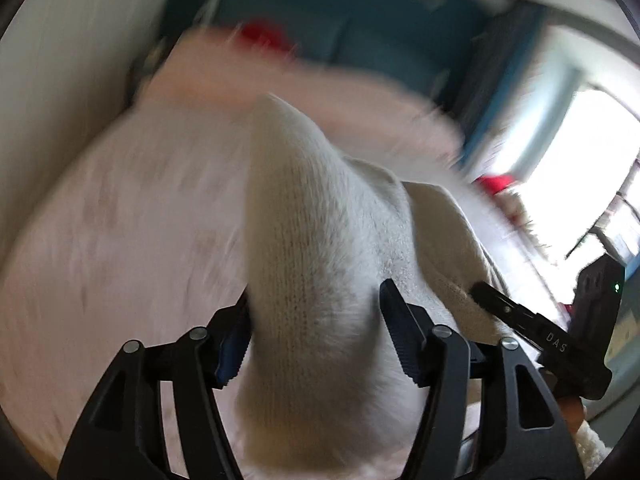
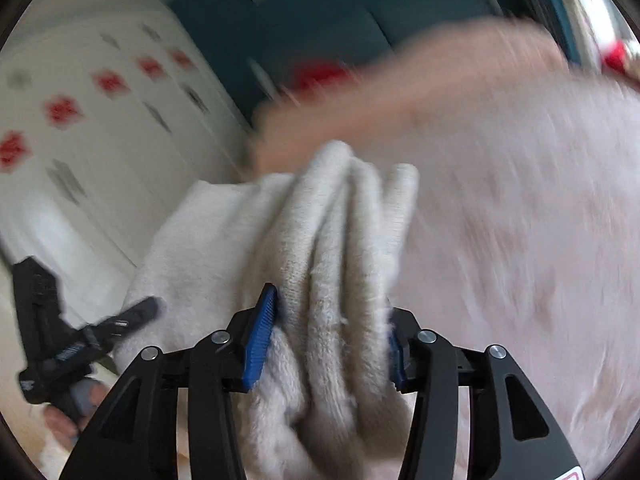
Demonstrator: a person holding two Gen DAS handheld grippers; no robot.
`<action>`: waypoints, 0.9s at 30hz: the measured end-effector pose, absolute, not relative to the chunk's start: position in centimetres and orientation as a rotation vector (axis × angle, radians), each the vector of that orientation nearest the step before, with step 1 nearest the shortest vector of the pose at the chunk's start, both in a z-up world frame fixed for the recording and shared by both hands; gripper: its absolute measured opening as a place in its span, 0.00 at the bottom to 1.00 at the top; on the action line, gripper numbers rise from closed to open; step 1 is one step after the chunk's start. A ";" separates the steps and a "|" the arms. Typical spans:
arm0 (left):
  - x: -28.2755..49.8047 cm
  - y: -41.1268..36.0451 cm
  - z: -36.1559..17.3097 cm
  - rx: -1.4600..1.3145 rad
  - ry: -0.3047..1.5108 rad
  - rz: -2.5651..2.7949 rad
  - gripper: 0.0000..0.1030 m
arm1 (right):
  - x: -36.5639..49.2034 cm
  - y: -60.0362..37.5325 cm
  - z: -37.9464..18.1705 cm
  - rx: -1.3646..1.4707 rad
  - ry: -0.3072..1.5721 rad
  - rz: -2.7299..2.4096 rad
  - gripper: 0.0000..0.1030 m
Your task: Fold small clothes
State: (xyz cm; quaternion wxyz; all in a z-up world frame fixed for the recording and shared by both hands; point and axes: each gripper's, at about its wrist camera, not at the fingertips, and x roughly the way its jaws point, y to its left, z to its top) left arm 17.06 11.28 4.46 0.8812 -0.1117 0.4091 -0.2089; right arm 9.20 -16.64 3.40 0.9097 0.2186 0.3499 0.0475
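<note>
Cream knit garment (image 1: 320,240) over a pale pink bedspread (image 1: 120,240); black jaws with blue pads (image 2: 260,336).

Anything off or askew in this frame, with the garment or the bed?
Nothing damaged or spilled. The cream knit garment is bunched into thick uneven ridges between the right gripper, not lying flat; in the left gripper it forms one rounded hump. The pink bedcover is motion-blurred.

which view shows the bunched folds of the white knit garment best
The right wrist view: the white knit garment shows its stacked folds running up between the right gripper jaws. The left wrist view shows only one smooth, rounded hump of it between the left gripper jaws, with the pink bedding blurred behind.
</note>
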 end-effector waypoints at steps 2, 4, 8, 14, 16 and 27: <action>17.3 13.0 -1.3 -0.261 0.969 -0.345 0.57 | 8.8 -18.1 -1.5 0.502 0.830 0.015 0.46; 16.8 14.6 -3.4 -0.331 1.004 -0.326 0.58 | 7.5 -19.2 -2.9 0.550 0.827 -0.002 0.48; 16.8 15.6 -4.7 -0.434 1.008 -0.313 0.77 | 8.6 -19.0 -3.5 0.510 0.867 0.013 0.67; 19.1 12.4 -8.8 -0.408 1.135 -0.316 0.69 | 12.6 -18.0 -9.5 0.592 1.035 0.051 0.50; 19.5 12.4 -8.8 -0.422 1.147 -0.311 0.53 | 12.8 -17.8 -7.9 0.590 0.998 0.055 0.32; 17.2 13.1 -6.1 -0.266 1.054 -0.289 0.44 | 9.1 -19.9 -5.1 0.566 0.926 0.024 0.12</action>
